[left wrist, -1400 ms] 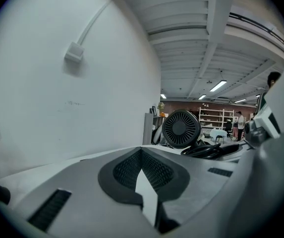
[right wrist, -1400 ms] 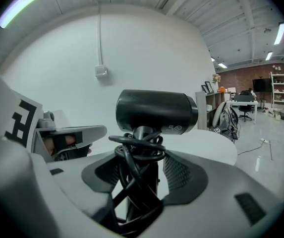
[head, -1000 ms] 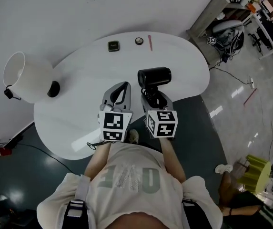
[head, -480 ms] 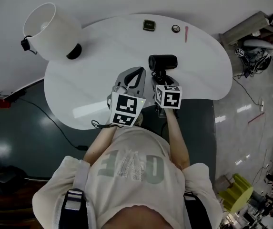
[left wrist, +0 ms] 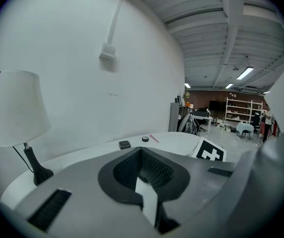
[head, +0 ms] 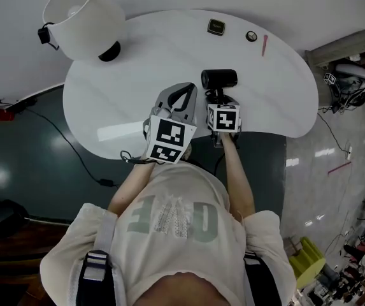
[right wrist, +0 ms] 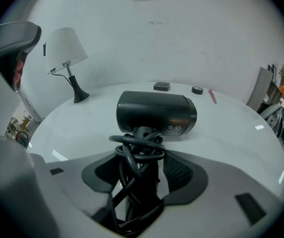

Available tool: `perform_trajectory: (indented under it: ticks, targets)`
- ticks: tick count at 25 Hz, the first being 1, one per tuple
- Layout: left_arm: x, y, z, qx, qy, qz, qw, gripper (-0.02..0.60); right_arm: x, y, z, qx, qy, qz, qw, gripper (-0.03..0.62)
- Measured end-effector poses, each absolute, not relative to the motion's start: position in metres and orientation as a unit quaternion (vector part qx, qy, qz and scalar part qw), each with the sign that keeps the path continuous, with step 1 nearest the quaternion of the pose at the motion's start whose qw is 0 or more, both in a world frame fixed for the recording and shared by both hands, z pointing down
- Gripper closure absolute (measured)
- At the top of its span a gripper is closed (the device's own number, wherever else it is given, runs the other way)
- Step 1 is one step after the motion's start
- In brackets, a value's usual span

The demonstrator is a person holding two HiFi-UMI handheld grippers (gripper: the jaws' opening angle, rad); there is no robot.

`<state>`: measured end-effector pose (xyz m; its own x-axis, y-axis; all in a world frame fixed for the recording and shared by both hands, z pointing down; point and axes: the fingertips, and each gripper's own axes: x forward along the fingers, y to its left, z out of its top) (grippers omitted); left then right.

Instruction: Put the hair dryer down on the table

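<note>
The black hair dryer (head: 219,78) has its barrel lying crosswise over the white table (head: 125,101), near the front edge. Its handle, wrapped in black cord (right wrist: 134,150), stands between the jaws of my right gripper (head: 218,97), which is shut on it. In the right gripper view the barrel (right wrist: 156,114) fills the middle just beyond the gripper (right wrist: 142,170). I cannot tell whether the dryer touches the table top. My left gripper (head: 183,89) hangs just left of the dryer with its jaws together and nothing in them (left wrist: 142,175).
A white-shaded lamp (head: 83,19) stands at the table's back left. A small dark square thing (head: 216,26), a small round thing (head: 251,36) and a pink pen (head: 264,44) lie along the far edge. Dark floor and a cable (head: 74,164) are left of the table.
The head view has swung, so the table sits higher in the picture. The right gripper keeps its hold on the dryer, which looks smaller and lower toward the table. The left gripper stays beside it.
</note>
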<state>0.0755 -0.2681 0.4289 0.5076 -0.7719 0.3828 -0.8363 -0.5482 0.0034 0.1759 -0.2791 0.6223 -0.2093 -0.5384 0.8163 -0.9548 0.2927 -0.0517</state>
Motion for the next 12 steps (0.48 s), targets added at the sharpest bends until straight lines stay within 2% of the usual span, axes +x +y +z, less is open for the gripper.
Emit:
perform_trajectory:
  ticks: [12]
  targets:
    - [0.052, -0.267, 0.442, 0.854, -0.474, 0.184, 0.110, 0.577, 0.169, -0.293, 0.633, 0.525, -0.711, 0.273, 0.381, 0.344]
